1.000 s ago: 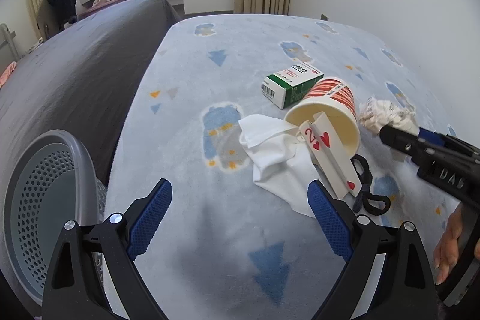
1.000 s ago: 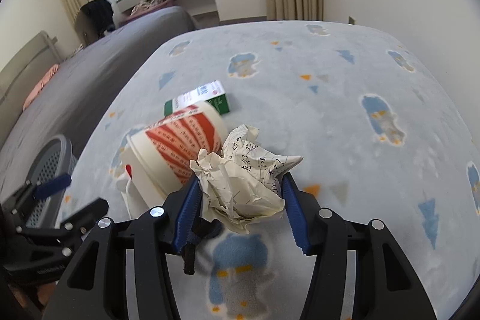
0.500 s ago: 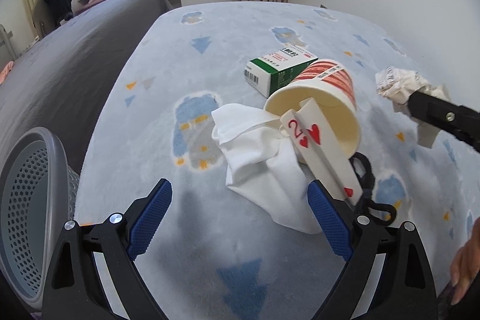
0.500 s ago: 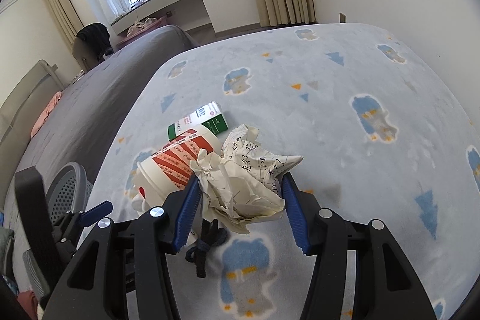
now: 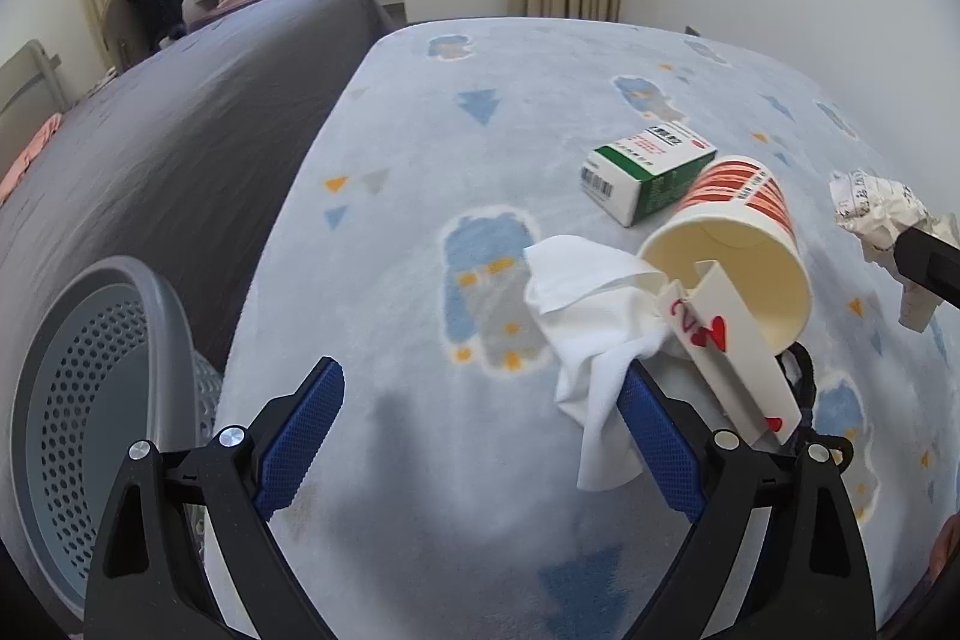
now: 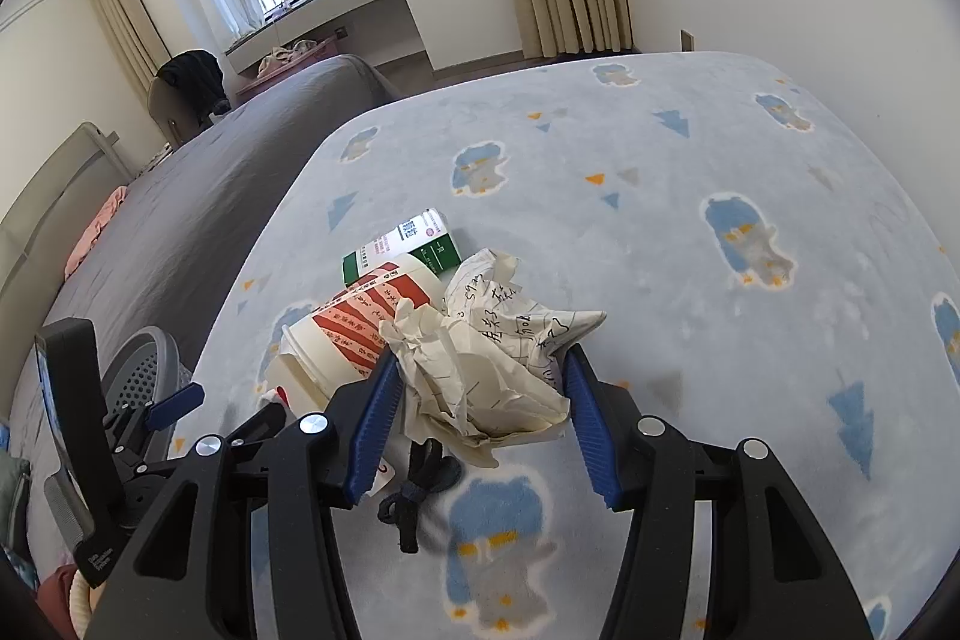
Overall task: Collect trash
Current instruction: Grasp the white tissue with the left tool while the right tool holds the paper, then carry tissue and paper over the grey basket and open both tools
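Bedroom floor, pale blue carpet [image 6: 690, 232] with penguin and triangle print; grey bed [image 5: 180, 112] along one side, curtained window behind.

Item 1 — right gripper [image 6: 480, 400]: clamped on a crumpled paper ball [image 6: 480, 358] with handwriting, held clear of the carpet. The paper bulges above and in front of the blue pads, so the hold looks firm but bulky.

Item 2 — left gripper [image 5: 480, 436]: jaws wide apart, nothing between them, low over the carpet. Its right pad sits just beside a white tissue [image 5: 588, 316], perhaps touching it.

Item 3 — litter on the carpet: paper cup [image 5: 732, 244] with red stripes, lying on its side; a playing card [image 5: 732, 340] leaning out of its mouth; green-and-white box [image 5: 648, 172] just behind the cup; black scissors [image 6: 420, 484] near the cup, partly hidden.

Item 4 — grey perforated basket [image 5: 90, 400], at the bed's edge, well apart from the held paper and to its left.

Handling note, as a judgement: carry the paper ball high enough to pass over the cup and the left gripper, bring it above the basket's mouth, and release only once centred — light crumpled paper may catch on a pad or bounce off the rim. The left gripper seems placed to take the tissue next.
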`<action>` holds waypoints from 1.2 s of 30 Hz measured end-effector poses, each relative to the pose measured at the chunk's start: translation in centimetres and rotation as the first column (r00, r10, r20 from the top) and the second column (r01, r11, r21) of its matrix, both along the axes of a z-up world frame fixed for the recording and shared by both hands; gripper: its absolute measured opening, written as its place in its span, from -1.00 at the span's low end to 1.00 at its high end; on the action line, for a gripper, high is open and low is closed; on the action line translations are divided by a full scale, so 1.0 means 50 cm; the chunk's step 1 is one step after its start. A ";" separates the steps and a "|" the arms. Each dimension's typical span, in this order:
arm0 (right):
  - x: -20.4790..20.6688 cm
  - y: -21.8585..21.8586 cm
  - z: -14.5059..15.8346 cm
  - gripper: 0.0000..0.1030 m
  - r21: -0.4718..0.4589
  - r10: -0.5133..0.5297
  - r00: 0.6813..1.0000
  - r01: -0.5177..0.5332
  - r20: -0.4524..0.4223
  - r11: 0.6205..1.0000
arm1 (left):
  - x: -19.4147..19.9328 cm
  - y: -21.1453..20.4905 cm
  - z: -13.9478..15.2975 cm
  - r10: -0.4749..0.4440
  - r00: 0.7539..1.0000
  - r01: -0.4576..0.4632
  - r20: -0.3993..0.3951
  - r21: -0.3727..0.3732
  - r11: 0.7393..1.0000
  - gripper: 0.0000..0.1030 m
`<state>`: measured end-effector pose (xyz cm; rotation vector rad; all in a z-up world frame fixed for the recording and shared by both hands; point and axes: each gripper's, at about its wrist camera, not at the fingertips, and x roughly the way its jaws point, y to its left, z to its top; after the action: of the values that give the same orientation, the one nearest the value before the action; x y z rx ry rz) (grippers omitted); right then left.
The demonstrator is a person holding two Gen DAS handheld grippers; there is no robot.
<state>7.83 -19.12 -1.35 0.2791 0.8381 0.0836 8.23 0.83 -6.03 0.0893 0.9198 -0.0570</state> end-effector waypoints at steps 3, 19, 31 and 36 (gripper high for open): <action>0.001 -0.002 0.000 0.02 0.002 -0.003 1.000 0.003 -0.001 1.000 | 0.010 -0.018 -0.004 -0.030 1.000 0.030 -0.006 -0.009 1.000 0.75; 0.005 -0.003 0.001 0.02 0.013 0.006 1.000 -0.006 -0.001 1.000 | 0.022 -0.043 -0.012 -0.115 0.992 0.111 -0.047 -0.083 0.990 -0.83; -0.012 0.018 0.016 0.02 -0.018 0.019 0.999 -0.019 0.037 1.000 | -0.015 0.027 0.054 -0.065 0.998 0.067 0.027 -0.094 0.993 -0.84; -0.022 0.033 0.009 0.02 -0.031 0.021 0.999 -0.020 0.040 0.999 | -0.040 0.058 0.074 -0.049 0.997 0.054 0.056 -0.088 0.995 -0.84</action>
<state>6.72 -17.48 -0.92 0.2391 0.8018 0.0952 6.26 3.75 -2.33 0.0314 0.8603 -0.1428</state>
